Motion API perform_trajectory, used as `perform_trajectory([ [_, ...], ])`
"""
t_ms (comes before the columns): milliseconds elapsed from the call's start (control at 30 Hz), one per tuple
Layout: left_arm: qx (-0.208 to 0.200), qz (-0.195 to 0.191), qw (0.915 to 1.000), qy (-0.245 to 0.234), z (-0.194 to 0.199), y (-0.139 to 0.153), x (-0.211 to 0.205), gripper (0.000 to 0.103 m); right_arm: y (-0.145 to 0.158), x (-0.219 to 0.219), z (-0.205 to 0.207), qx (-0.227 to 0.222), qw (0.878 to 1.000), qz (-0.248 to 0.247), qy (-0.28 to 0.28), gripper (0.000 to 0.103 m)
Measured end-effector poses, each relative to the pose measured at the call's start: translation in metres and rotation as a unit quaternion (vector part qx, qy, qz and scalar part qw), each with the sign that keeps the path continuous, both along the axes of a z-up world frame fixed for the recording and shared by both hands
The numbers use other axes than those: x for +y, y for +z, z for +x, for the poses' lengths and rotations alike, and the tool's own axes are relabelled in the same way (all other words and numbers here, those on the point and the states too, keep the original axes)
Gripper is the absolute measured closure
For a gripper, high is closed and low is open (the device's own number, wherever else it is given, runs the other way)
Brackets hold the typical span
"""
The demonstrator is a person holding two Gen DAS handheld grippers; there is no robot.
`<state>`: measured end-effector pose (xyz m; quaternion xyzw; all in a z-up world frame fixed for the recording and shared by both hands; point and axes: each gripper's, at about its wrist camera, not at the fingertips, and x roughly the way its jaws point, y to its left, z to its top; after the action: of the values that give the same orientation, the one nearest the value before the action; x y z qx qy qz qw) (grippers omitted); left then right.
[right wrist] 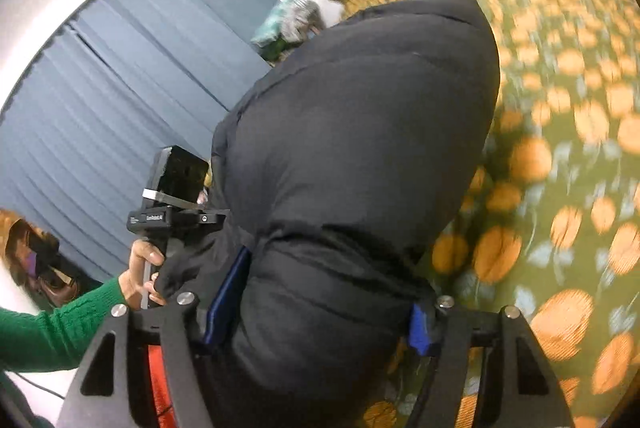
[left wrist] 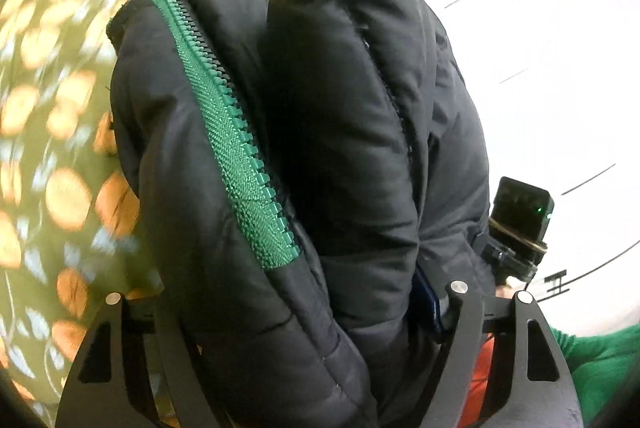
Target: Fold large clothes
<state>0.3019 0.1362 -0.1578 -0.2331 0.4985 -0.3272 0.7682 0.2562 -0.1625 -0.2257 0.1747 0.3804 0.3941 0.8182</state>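
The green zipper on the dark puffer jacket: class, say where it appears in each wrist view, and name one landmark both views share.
Left wrist view: the green zipper runs diagonally from upper left toward bottom centre, along the dark puffer jacket.
Right wrist view: not in it; only the jacket's plain dark quilting shows.
Shared landmark: the green bedspread with orange flowers.
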Motion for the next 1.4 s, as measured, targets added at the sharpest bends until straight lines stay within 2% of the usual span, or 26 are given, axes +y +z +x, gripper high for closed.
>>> perform_trajectory([
  [100,-0.018,0.009,0.9998,0.001,0.023,0.016,-0.021,0.026,0.016,-0.017,0.022,-0.021,1.0,0.017,-0.005,0.034],
  [200,-0.023,0.029,0.9993,0.002,0.056,0.015,-0.044,0.026,0.018,-0.039,0.052,-0.023,0.999,0.021,-0.007,0.034],
  [300,-0.008,0.053,0.9985,0.007,0.084,-0.01,-0.069,0.025,0.005,-0.052,0.093,-0.005,1.0,0.011,-0.008,0.034],
  [400,0.023,0.067,0.9973,0.017,0.094,-0.043,-0.09,0.013,-0.031,-0.083,0.126,0.055,0.998,0.014,-0.023,0.034],
  [467,0.024,0.058,0.9979,0.019,0.089,-0.048,-0.096,0.007,-0.055,-0.098,0.136,0.101,0.994,0.023,-0.035,0.027],
  [500,0.017,0.062,0.9978,0.017,0.083,-0.044,-0.097,0.007,-0.06,-0.104,0.136,0.108,0.993,0.019,-0.044,0.022],
  [567,0.0,0.086,0.9962,0.014,0.071,-0.032,-0.09,0.007,-0.054,-0.107,0.129,0.097,0.994,0.002,-0.053,0.021],
  [633,-0.025,0.133,0.9907,0.014,0.037,-0.014,-0.093,0.007,-0.037,-0.11,0.116,0.084,0.994,-0.022,-0.069,0.018],
  [667,-0.04,0.158,0.9865,0.014,0.026,-0.005,-0.097,0.007,-0.024,-0.111,0.105,0.068,0.994,-0.044,-0.079,0.011],
  [700,-0.067,0.194,0.9786,0.015,0.014,0.009,-0.1,0.007,-0.01,-0.11,0.092,0.043,0.993,-0.072,-0.086,0.003],
  [733,-0.097,0.229,0.9683,0.02,0.0,0.024,-0.106,0.007,0.003,-0.109,0.082,0.018,0.99,-0.1,-0.093,0.0],
  [800,-0.157,0.292,0.943,0.032,-0.04,0.054,-0.125,0.003,0.037,-0.1,0.052,-0.04,0.98,-0.158,-0.113,0.0],
  [867,-0.21,0.336,0.9155,0.071,-0.066,0.085,-0.143,0.0,0.069,-0.091,0.023,-0.084,0.965,-0.206,-0.138,0.0],
  [900,-0.233,0.349,0.9023,0.098,-0.074,0.1,-0.144,0.0,0.081,-0.087,0.008,-0.099,0.957,-0.227,-0.151,0.0],
  [933,-0.249,0.356,0.8919,0.124,-0.071,0.117,-0.12,0.0,0.095,-0.081,-0.006,-0.115,0.943,-0.26,-0.175,0.0],
  [1000,-0.274,0.376,0.8663,0.182,-0.083,0.136,-0.118,0.0,0.114,-0.081,-0.028,-0.135,0.917,-0.307,-0.216,0.0],
  [1033,-0.284,0.38,0.8584,0.196,-0.077,0.141,-0.123,0.0,0.124,-0.08,-0.041,-0.144,0.907,-0.317,-0.239,0.0],
  [1067,-0.296,0.379,0.8534,0.202,-0.081,0.144,-0.126,0.0,0.133,-0.077,-0.047,-0.148,0.902,-0.316,-0.253,0.0],
  [1133,-0.313,0.367,0.8537,0.196,-0.1,0.147,-0.14,0.0,0.149,-0.076,-0.068,-0.153,0.893,-0.311,-0.288,0.0],
  [1267,-0.286,0.346,0.8748,0.182,-0.116,0.15,-0.161,0.0,0.161,-0.079,-0.087,-0.136,0.887,-0.309,-0.314,0.0],
  [1400,-0.252,0.335,0.8866,0.195,-0.119,0.15,-0.17,0.0,0.168,-0.08,-0.106,-0.124,0.889,-0.31,-0.312,0.0],
])
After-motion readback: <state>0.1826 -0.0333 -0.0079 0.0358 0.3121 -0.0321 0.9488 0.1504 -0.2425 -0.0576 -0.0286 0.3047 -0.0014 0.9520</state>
